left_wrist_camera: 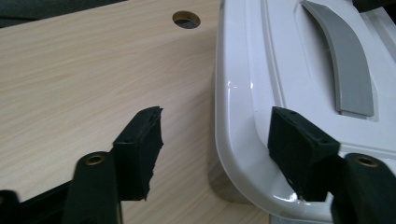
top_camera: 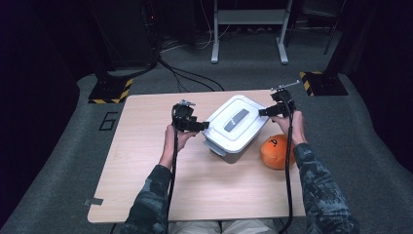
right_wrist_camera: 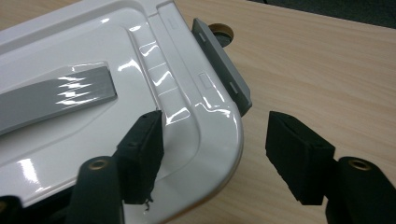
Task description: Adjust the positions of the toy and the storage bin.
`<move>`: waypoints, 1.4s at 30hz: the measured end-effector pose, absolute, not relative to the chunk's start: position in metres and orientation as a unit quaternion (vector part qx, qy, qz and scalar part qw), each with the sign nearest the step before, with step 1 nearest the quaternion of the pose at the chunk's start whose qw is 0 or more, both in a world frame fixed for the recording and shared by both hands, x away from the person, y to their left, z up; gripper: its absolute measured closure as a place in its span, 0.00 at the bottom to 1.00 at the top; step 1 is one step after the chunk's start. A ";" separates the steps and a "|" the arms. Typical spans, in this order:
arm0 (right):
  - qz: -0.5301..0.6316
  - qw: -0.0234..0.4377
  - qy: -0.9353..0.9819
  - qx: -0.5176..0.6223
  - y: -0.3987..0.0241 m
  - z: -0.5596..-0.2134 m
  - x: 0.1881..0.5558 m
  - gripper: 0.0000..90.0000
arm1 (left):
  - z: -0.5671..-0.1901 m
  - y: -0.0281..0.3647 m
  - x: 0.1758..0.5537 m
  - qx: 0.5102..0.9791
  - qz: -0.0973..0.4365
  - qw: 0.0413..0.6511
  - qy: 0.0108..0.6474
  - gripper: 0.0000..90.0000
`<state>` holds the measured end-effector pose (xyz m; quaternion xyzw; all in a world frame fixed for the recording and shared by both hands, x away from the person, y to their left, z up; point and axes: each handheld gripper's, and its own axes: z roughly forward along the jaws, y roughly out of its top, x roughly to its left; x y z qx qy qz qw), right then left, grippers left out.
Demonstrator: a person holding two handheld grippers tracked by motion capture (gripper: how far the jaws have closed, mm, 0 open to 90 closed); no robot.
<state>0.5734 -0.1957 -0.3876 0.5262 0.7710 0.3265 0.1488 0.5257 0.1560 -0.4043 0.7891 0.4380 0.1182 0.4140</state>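
Painted "6" on floor

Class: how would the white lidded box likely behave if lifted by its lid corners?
The box looks like rigid, glossy plastic, so it is probably stiff but slippery. With both grippers at opposite lid corners, the lid might lift off alone.

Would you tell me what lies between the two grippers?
In the high view, the white lidded box sits between the left gripper and the right gripper, each at a lid corner.
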 end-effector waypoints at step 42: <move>0.345 0.151 0.770 0.515 -0.184 -0.389 0.555 0.66 | -0.403 0.170 0.504 0.795 0.120 0.417 0.424 0.64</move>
